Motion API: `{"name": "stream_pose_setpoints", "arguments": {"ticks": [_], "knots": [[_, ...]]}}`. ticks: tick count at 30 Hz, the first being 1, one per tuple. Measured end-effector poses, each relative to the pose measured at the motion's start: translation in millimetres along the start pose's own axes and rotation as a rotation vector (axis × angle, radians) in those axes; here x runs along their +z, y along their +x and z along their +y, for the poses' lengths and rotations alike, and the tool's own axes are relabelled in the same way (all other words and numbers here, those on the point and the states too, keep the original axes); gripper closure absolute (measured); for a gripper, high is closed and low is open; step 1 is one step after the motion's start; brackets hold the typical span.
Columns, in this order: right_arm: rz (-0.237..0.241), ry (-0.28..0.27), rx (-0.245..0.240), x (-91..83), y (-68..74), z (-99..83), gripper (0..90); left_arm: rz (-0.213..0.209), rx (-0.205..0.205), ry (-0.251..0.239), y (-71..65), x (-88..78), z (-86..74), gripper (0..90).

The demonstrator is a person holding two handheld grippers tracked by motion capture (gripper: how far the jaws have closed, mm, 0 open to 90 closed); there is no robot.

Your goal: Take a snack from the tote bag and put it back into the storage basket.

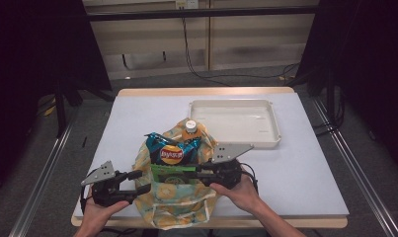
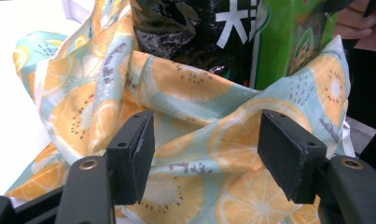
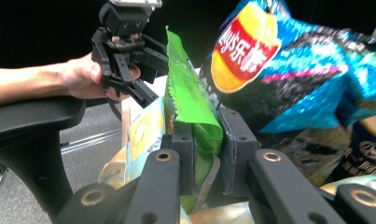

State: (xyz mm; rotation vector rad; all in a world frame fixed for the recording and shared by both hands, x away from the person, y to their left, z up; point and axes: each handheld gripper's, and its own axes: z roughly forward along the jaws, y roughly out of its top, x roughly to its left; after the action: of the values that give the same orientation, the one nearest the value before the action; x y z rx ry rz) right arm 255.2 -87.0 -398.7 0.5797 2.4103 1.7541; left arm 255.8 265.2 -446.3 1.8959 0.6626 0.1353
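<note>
A cloth bag (image 1: 177, 202) printed with orange and kiwi slices lies at the table's front edge. A blue chips bag (image 1: 172, 153) and an orange-capped bottle (image 1: 190, 129) stick out of its far end. My right gripper (image 1: 189, 174) is shut on a green packet (image 1: 169, 173) at the bag's mouth. In the right gripper view the pads (image 3: 237, 144) press the green packet (image 3: 190, 98) from both sides, with the chips bag (image 3: 269, 60) just behind. My left gripper (image 1: 141, 181) stands open at the bag's left edge. Its jaws (image 2: 209, 156) frame the bag's fabric (image 2: 190, 88) without touching it.
A white tray (image 1: 236, 121) sits at the back right of the white-covered table (image 1: 310, 163). The person's hands come in from the front edge. Metal rails run along both sides of the table, and cables lie on the floor behind it.
</note>
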Motion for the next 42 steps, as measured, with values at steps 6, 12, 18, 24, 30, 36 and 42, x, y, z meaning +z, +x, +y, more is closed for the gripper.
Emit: {"name": "stream_pose_setpoints", "arguments": {"ticks": [6,12,18,24,30,36,42], "knots": [[-0.008,-0.021,-0.006,-4.9,-2.5,7.0,77.9,0.002,-0.006,-0.01,2.1,0.4,1.8,36.4],[-0.014,-0.058,-0.022,-8.3,-3.2,19.0,78.0,0.007,-0.011,-0.037,3.9,-2.3,2.6,36.5],[-0.025,-0.081,-0.023,-14.0,-8.4,32.9,78.1,0.023,-0.005,-0.075,2.4,-6.8,3.4,38.5],[-0.036,-0.103,-0.031,-21.3,-7.9,40.0,78.2,0.046,0.003,-0.114,0.5,-9.9,4.4,38.5],[-0.053,-0.114,-0.037,-29.5,-10.0,46.4,78.2,0.056,0.024,-0.15,-2.4,-12.6,4.8,35.9],[-0.063,-0.144,-0.041,-39.7,-11.9,53.7,78.3,0.07,0.002,-0.155,-10.5,-19.4,2.3,32.0],[-0.084,-0.18,-0.029,-60.5,-18.3,58.1,78.4,0.072,-0.004,-0.151,-7.6,-19.9,1.6,33.7]]}}
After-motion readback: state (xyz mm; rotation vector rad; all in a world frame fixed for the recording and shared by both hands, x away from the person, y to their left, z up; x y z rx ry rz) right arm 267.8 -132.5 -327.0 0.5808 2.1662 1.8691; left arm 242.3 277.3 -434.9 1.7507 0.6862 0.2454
